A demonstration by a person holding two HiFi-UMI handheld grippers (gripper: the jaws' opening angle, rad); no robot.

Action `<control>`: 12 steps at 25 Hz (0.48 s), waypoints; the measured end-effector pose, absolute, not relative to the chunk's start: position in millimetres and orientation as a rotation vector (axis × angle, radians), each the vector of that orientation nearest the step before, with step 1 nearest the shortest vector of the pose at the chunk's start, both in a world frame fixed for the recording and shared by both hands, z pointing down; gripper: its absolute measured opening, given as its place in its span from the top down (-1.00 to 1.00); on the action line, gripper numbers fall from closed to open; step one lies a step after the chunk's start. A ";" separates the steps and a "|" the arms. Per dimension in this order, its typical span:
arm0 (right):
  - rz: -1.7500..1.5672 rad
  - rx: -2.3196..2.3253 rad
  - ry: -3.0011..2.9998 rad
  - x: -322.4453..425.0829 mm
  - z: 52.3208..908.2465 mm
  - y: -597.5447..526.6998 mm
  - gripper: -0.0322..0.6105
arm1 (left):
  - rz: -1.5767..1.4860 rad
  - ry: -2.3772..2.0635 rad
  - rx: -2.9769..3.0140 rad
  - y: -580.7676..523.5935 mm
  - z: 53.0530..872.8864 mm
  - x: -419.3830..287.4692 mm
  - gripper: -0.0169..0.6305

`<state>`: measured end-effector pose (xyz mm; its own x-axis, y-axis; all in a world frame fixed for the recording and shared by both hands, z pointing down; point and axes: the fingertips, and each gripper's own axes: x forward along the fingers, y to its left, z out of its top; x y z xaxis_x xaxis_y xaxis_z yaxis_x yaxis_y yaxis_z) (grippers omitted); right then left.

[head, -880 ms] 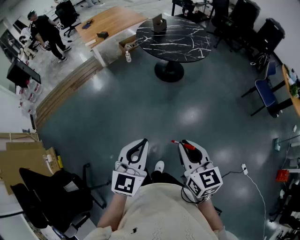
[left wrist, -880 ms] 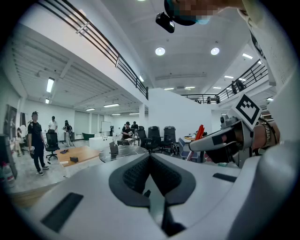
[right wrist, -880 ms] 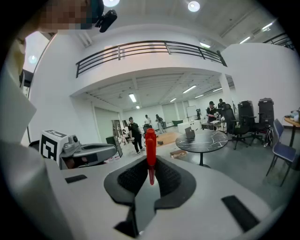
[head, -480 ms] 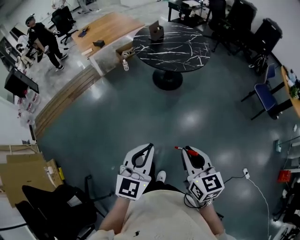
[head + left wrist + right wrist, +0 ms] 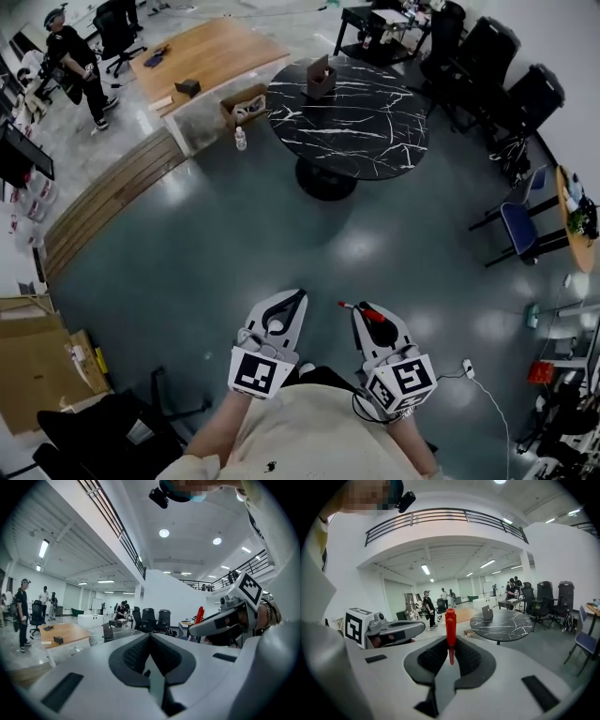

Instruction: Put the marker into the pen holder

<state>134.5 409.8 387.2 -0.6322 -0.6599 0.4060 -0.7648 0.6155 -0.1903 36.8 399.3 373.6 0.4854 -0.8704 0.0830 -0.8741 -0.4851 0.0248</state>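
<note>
Marker point(image 5: 450, 625) upright, clamped in right gripper point(image 5: 364, 312) fingers, left gripper point(image 5: 296, 300) fingers closed on nothing — black table point(image 5: 375, 122) has drawn nearer in head view — still mid-carry, pen holder not made out.

This is a large open-plan office or lab hall. A polished grey floor point(image 5: 216, 234) spreads wide, with a round black marble-patterned table point(image 5: 349, 101) in the middle and black office chairs point(image 5: 492, 52) grouped near it. A long wooden table point(image 5: 192, 56) stands on a raised pale platform, where a person point(image 5: 75, 56) is standing. Flattened cardboard point(image 5: 33, 361) lies by one wall. Overhead there is a balcony railing point(image 5: 440, 515) and round ceiling lights point(image 5: 163, 533) on white walls.
</note>
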 end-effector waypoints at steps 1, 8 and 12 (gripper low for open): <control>0.496 1.163 -2.547 129.3 385.2 400.0 0.72 | 0.105 -1.549 2.674 387.2 371.5 30.9 0.92; 0.492 1.254 -2.539 119.2 379.1 334.2 0.72 | -0.013 -1.543 2.660 328.4 353.8 4.4 0.92; 0.487 1.220 -2.553 105.9 377.6 303.8 0.72 | 0.013 -1.549 2.640 301.7 361.7 -1.3 0.92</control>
